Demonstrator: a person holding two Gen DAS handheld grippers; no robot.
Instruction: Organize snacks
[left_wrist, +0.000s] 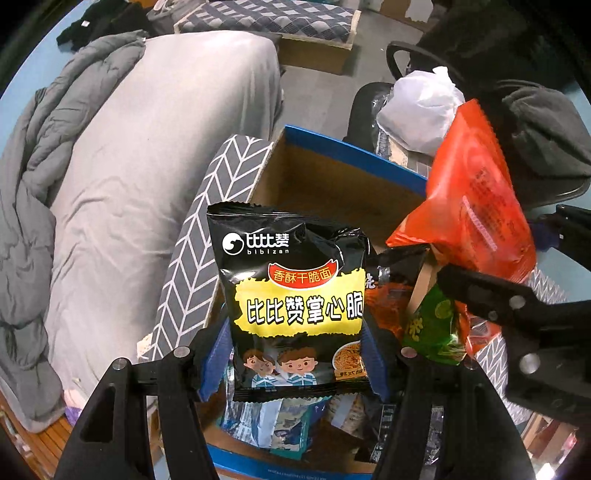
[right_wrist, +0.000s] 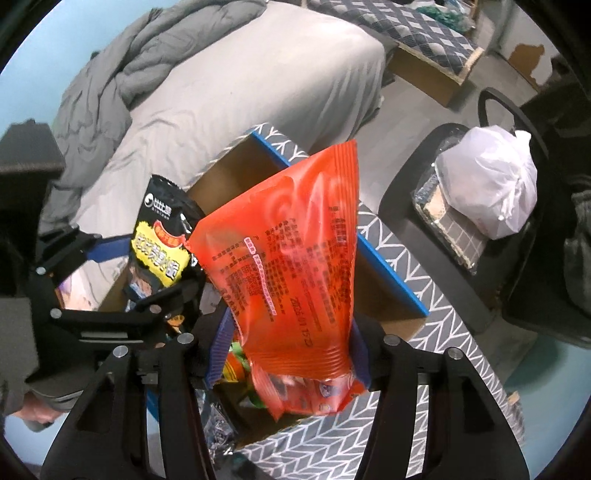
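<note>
A black noodle-snack packet with a yellow label stands between the blue pads of my left gripper, which is shut on its lower part. My right gripper is shut on an orange packet, its back print facing the camera. Both packets hang over an open cardboard box with a blue rim. Several loose snack packets lie in the box, a green one among them. The orange packet shows at the right of the left wrist view, and the black packet at the left of the right wrist view.
The box sits on a grey herringbone cloth. To the left is a bed with a crumpled grey duvet. Behind the box, a black chair holds a white plastic bag. Dark clothing lies at the right.
</note>
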